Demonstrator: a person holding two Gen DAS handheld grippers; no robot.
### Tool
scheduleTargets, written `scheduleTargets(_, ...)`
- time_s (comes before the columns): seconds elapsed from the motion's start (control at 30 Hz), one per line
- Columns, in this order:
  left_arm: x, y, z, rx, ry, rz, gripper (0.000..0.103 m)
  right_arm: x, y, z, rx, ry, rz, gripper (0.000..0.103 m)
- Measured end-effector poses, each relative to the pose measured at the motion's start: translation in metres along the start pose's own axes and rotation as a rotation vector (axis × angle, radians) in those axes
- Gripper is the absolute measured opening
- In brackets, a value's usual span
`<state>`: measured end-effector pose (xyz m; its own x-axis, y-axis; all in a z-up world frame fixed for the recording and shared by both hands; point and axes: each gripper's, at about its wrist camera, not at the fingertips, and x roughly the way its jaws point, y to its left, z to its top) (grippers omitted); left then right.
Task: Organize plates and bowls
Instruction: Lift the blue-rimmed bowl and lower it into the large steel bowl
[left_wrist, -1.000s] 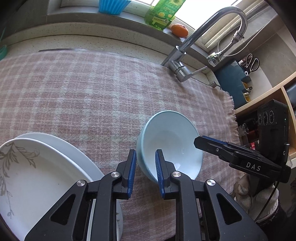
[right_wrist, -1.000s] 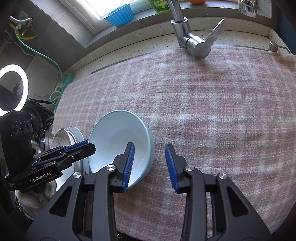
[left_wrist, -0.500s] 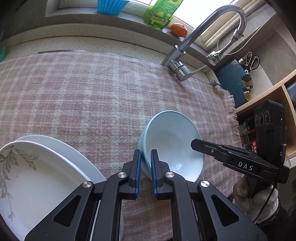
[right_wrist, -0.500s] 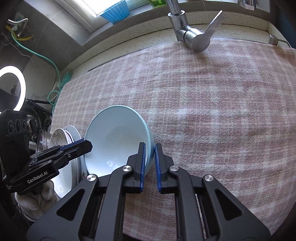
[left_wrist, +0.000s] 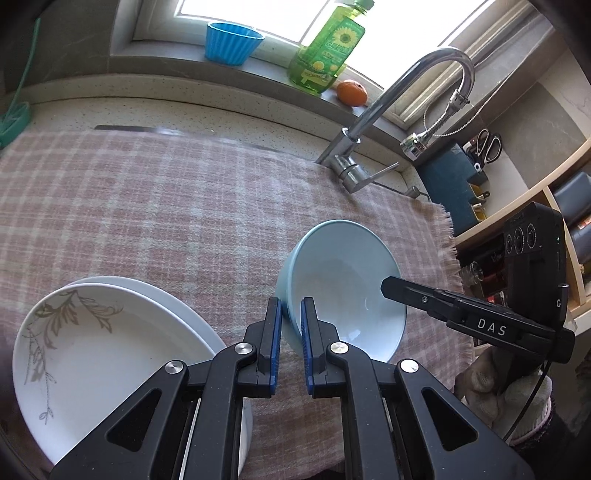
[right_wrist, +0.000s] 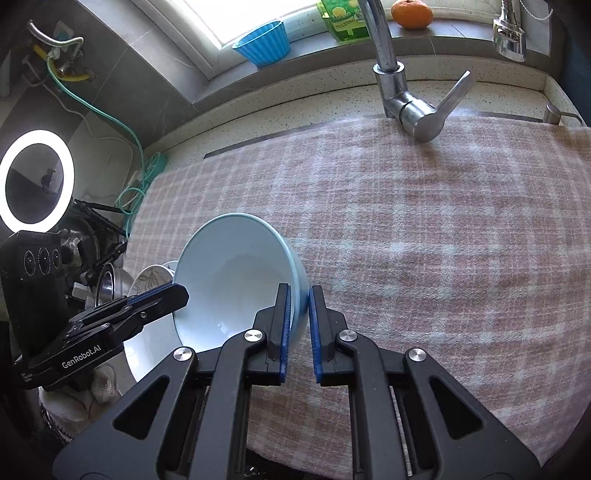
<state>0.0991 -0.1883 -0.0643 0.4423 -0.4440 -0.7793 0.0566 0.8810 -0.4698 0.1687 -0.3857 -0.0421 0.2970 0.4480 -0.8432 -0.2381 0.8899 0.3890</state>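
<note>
A pale blue bowl (left_wrist: 343, 280) hangs just above the pink plaid cloth (left_wrist: 166, 206), held from both sides. My left gripper (left_wrist: 291, 314) is shut on its near-left rim. In the right wrist view my right gripper (right_wrist: 299, 302) is shut on the opposite rim of the same blue bowl (right_wrist: 229, 280). To the bowl's left, white plates (left_wrist: 103, 354) sit stacked, the top one with a grey leaf pattern. Each gripper also shows in the other's view: the right gripper (left_wrist: 391, 288) at the bowl's far rim, the left gripper (right_wrist: 177, 291) likewise.
A chrome tap (left_wrist: 388, 122) rises at the back of the cloth. On the sill stand a blue cup (left_wrist: 232, 42), a green bottle (left_wrist: 328, 51) and an orange (left_wrist: 351, 93). Shelves (left_wrist: 546, 206) lie to the right; a ring light (right_wrist: 37, 181) and metal pots (right_wrist: 107, 284) to the left.
Both grippers closed onto the bowl's rim from opposite sides. The bowl has since risen a little off the cloth, with both hands lifting together.
</note>
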Motion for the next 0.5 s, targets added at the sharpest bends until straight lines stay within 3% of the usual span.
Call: scheduleTargets(0.5, -0.078, 0.044, -0.008, -0.076, -0.138, 0.045, 0.009, 0.000, 0.096, 0.009, -0.140, -0.012, 0.084, 0.010)
